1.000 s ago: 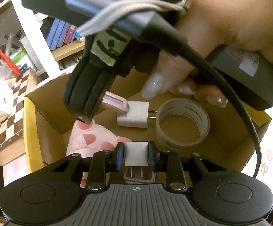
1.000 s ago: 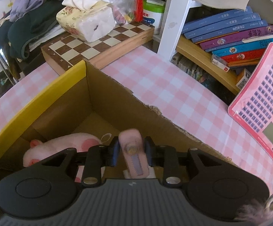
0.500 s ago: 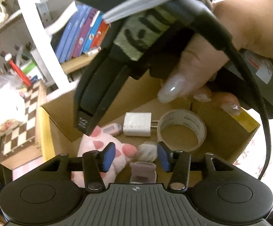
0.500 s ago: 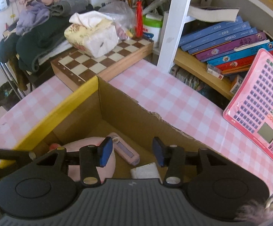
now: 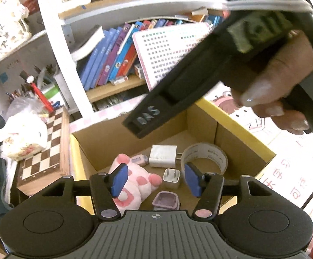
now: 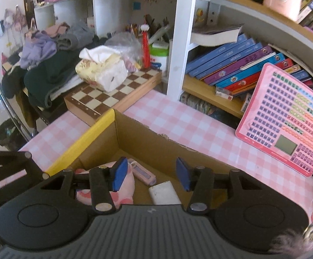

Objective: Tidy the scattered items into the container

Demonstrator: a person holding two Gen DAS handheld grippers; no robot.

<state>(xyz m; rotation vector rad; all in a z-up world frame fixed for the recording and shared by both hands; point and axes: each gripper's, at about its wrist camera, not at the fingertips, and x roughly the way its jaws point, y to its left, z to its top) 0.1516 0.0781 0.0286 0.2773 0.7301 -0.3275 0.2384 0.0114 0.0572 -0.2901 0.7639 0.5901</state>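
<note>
We hold both tools above an open cardboard box (image 5: 238,149) with plain brown corrugated walls and yellow-taped rims, which stands on a table (image 6: 191,125) covered in a pink and white checked cloth. Inside the box lies a soft pink and white plush toy (image 5: 135,183), on the near left. Right of it and further in stands a ring of clear packing tape (image 5: 206,155), glossy and round. A white, blocky charger (image 5: 163,156) with two metal prongs lies just left of the tape. A small pink comb-like case (image 5: 140,159) rests between the charger and the plush. Nearer to us sit a smaller white plug (image 5: 172,178) and a little lilac square tub (image 5: 166,200).

The left hand-held gripper (image 5: 154,180) has its blue pads spread wide with nothing between them. The right hand-held gripper (image 6: 150,174) is likewise wide apart and empty.

The left wrist view shows the tape, the small plug and the tub, which the right wrist view does not. It also shows the right tool's black body and the hand (image 5: 286,95) around it. The right wrist view shows the wooden chessboard (image 6: 113,97) far left with a floral tissue box (image 6: 102,71) on it, and a pink keyboard toy (image 6: 283,125) leaning against the bookshelf (image 6: 212,92).
</note>
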